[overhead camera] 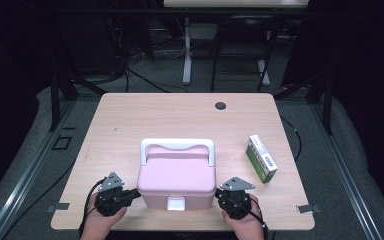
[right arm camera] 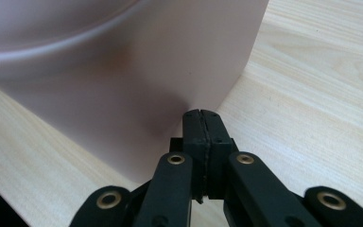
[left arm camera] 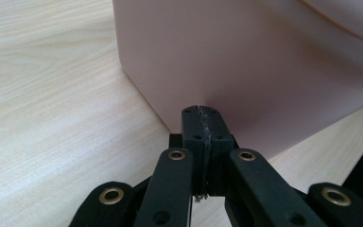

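A pink box (overhead camera: pixel 177 177) with a white handle (overhead camera: pixel 177 144) and a white front latch (overhead camera: pixel 175 203) stands near the table's front edge. My left gripper (overhead camera: pixel 136 194) is shut with nothing in it, its tips against the box's left side (left arm camera: pixel 246 71). In the left gripper view the closed gripper (left arm camera: pixel 202 112) meets the pink wall low down. My right gripper (overhead camera: pixel 219 196) is also shut and empty, its tips at the box's right side. The right gripper view shows the gripper (right arm camera: pixel 202 115) touching the pink wall (right arm camera: pixel 137 85) near its corner.
A green and white carton (overhead camera: pixel 260 157) lies on the table to the right of the box. The light wooden table (overhead camera: pixel 180 115) has a dark cable hole (overhead camera: pixel 221 105) at the back. Dark floor, cables and table legs lie beyond.
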A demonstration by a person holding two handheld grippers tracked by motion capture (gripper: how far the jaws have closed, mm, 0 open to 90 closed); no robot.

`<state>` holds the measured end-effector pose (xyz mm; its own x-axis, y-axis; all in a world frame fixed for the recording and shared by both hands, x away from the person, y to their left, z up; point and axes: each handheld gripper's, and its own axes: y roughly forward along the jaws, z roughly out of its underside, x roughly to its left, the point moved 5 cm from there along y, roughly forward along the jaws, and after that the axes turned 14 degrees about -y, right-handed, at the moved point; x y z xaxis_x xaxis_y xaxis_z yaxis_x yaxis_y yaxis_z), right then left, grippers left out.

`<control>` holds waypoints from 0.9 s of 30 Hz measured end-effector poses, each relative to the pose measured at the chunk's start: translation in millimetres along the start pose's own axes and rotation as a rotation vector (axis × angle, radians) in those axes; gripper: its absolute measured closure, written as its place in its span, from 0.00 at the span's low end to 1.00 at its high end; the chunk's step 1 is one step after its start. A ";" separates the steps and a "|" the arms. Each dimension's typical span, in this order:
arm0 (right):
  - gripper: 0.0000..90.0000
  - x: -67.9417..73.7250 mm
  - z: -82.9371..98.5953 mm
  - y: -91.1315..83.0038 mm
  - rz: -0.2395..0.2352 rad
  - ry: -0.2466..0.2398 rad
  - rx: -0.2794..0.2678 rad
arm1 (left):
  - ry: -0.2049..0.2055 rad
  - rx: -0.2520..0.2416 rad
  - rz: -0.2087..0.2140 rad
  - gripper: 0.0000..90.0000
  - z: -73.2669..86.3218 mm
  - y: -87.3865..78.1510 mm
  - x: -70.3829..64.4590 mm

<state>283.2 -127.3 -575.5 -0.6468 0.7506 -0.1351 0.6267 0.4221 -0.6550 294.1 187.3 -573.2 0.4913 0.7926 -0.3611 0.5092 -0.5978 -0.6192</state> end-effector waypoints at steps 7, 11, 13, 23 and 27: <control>1.00 2.9 4.3 -5.7 -0.009 -0.003 0.003 | -0.010 0.013 0.008 1.00 2.2 -1.2 -3.4; 0.97 -0.7 4.9 -5.5 -0.021 0.016 0.001 | -0.005 0.017 0.011 0.97 0.6 -1.0 -2.1; 0.94 -2.8 5.2 -5.4 -0.031 0.019 0.002 | -0.014 0.006 0.017 0.95 -1.7 -1.6 -0.1; 0.86 -10.8 0.6 -11.3 -0.045 0.018 -0.032 | -0.063 -0.025 0.042 0.82 -9.7 -11.2 9.0; 0.80 -18.9 -2.3 -12.6 -0.019 -0.022 -0.034 | -0.063 -0.034 0.044 0.76 -11.9 -13.1 11.6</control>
<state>288.5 -145.7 -563.0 -0.6676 0.7313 -0.1394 0.6284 0.4531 -0.6324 301.6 202.9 -561.0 0.4687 0.7707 -0.4317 0.5123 -0.6353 -0.5779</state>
